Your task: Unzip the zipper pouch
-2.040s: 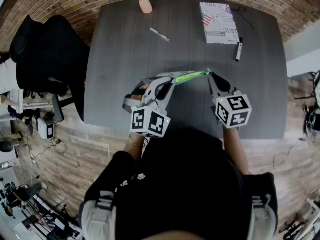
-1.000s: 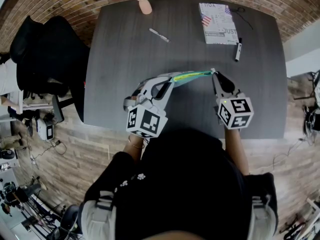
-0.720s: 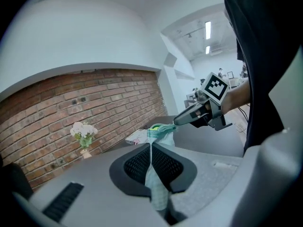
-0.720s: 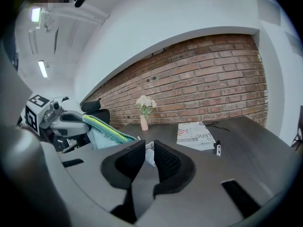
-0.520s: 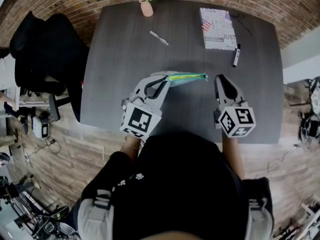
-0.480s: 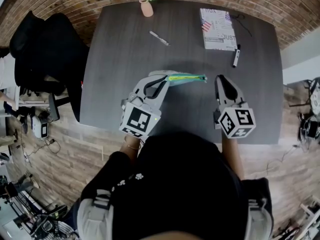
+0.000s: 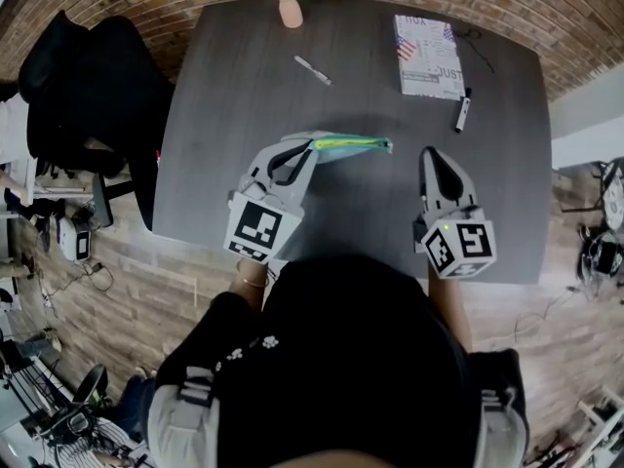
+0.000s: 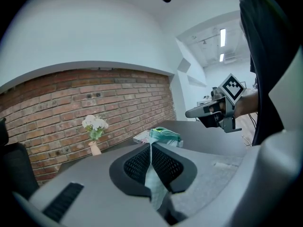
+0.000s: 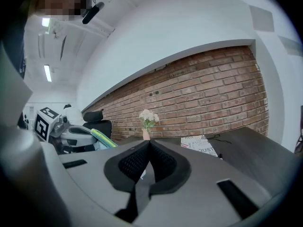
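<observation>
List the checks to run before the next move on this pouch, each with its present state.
1. Left tool clamped on the pouch: ok.
2. Right tool gripping the pouch's far end: not ok. Its jaws have just closed on nothing, apart from the pouch.
3. Pouch fully unzipped: cannot tell.
4. Pen, marker and book away from the pouch: ok.

Your left gripper (image 7: pixel 308 148) sits left of centre, jaws pinched on the end of the zipper pouch (image 7: pixel 356 144), while your right gripper (image 7: pixel 430 156) is held apart at the right, jaws just closed together on nothing, both pointing away from you.
</observation>
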The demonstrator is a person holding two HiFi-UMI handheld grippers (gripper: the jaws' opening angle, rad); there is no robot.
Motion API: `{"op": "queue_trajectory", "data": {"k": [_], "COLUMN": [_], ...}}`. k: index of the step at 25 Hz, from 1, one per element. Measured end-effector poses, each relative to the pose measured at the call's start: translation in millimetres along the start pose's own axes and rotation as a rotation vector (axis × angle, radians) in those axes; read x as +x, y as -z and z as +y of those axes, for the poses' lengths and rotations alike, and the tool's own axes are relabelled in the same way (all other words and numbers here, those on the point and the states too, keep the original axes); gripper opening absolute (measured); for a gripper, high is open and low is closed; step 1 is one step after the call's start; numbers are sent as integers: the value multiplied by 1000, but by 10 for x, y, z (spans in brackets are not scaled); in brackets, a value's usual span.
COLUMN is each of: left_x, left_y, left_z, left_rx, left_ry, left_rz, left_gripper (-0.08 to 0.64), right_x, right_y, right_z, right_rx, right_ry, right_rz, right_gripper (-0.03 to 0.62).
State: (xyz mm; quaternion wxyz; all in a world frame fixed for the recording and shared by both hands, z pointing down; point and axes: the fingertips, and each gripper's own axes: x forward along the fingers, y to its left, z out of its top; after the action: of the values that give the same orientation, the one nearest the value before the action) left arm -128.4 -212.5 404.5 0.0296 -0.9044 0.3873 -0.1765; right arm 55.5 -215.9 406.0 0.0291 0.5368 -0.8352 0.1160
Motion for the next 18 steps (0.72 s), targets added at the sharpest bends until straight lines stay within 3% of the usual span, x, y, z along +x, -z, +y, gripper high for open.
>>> {"op": "queue_trajectory", "data": {"k": [18], "left_x": [-32], "left_y": [48], "left_z": [44], "left_rx": [31], "left_ry": [-26], "left_rz": [25], "left_gripper": [5], "right_x": [22], "right_y": [53], "right_z": [23], "right_rx": [-16], "right_ry": [-10], "right_rz": [29], "right_gripper": [-3]}}
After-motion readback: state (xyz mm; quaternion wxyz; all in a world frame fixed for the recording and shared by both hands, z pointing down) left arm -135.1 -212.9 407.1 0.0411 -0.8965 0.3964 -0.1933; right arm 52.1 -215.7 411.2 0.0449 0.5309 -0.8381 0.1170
